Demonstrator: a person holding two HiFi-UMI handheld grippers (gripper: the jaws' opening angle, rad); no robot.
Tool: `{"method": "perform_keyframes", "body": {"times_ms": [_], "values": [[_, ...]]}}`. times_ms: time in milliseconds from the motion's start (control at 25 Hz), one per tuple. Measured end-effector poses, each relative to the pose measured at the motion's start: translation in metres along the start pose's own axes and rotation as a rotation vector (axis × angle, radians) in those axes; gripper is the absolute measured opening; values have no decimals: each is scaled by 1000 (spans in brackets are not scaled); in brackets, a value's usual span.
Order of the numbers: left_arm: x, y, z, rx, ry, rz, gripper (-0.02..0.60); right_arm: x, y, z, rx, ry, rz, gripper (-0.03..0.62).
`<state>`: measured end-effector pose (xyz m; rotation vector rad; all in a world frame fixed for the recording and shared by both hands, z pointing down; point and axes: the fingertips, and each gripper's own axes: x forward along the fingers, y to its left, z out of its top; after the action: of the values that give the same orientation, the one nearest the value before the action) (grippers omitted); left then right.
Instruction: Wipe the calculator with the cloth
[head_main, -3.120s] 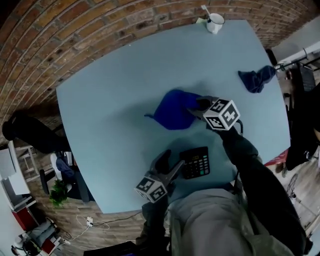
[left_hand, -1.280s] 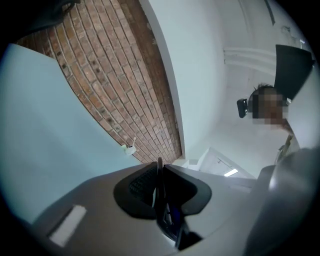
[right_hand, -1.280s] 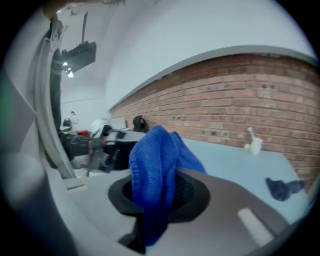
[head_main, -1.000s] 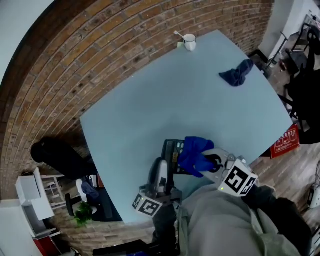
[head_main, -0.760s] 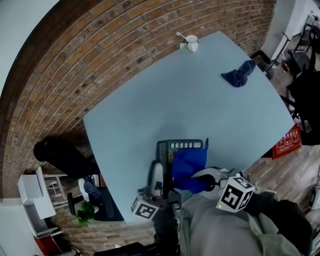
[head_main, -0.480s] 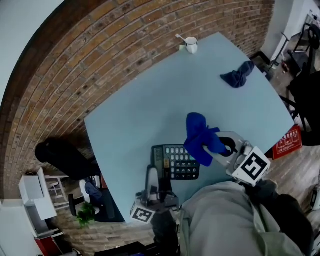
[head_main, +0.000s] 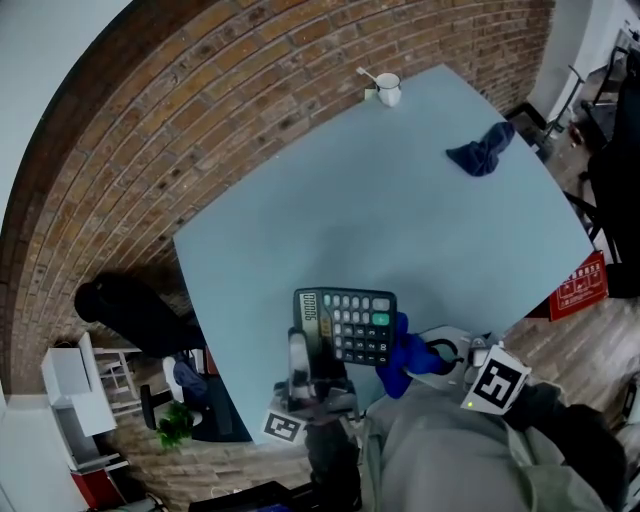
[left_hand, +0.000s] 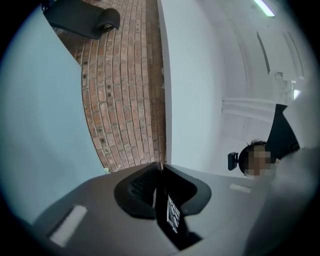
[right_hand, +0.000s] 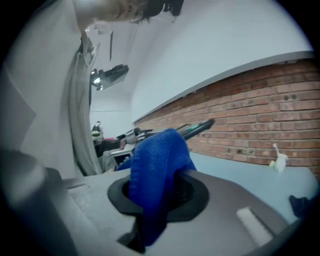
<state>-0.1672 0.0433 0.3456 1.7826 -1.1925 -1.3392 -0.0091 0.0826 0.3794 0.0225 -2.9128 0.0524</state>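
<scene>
The black calculator (head_main: 346, 325) is off the light blue table (head_main: 400, 200), keys toward the head camera. My left gripper (head_main: 308, 352) is shut on its lower left edge. In the left gripper view the calculator (left_hand: 170, 215) runs edge-on between the jaws of that gripper (left_hand: 162, 172). My right gripper (head_main: 425, 355) is shut on a bright blue cloth (head_main: 403, 362), which touches the calculator's lower right corner. In the right gripper view the cloth (right_hand: 155, 165) bulges out of the right gripper (right_hand: 167, 186), and the calculator (right_hand: 196, 128) shows edge-on beyond it.
A white mug (head_main: 388, 90) with a spoon stands at the table's far corner by the brick wall. A dark blue rag (head_main: 482, 150) lies near the right edge. In the right gripper view the mug (right_hand: 280, 161) and the rag (right_hand: 300, 205) are at far right.
The left gripper has lifted the calculator off the table and tilted it up. The right gripper swept the cloth from above the calculator's top right down to its lower right corner.
</scene>
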Motion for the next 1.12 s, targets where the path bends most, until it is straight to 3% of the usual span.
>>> {"method": "perform_keyframes", "body": {"times_ms": [120, 200, 320, 400, 520, 600, 720, 800, 840, 960, 1040, 1120], "values": [[-1, -2, -4, 38, 17, 21, 40, -31, -55, 21, 182, -154, -231, 71], [0, 0, -10, 87, 39, 56, 40, -42, -76, 30, 146, -155, -306, 71], [1, 4, -15, 227, 79, 121, 40, -18, -62, 28, -14, -16, -260, 71], [1, 6, -21, 308, 112, 154, 40, 7, -28, 20, -91, 86, -144, 71], [5, 0, -31, 374, 159, 137, 40, 28, 16, 14, -135, 145, 1, 71], [7, -9, -35, 397, 173, 99, 40, 25, 8, 17, -153, 132, -29, 71], [5, -18, -36, 431, 193, 54, 40, -3, -54, 35, -176, 21, -227, 71], [4, -24, -39, 457, 225, 24, 40, -23, -93, 37, -61, -19, -349, 71], [4, -27, -42, 465, 243, 6, 40, -27, -104, 35, -16, -5, -367, 71], [7, -33, -59, 515, 324, -43, 40, -14, -107, 34, 10, 25, -275, 71], [9, -33, -74, 558, 388, -50, 40, 0, -99, 47, 44, -26, -187, 71], [9, -31, -80, 557, 400, -38, 40, 11, -97, 65, 68, -86, -138, 71]]}}
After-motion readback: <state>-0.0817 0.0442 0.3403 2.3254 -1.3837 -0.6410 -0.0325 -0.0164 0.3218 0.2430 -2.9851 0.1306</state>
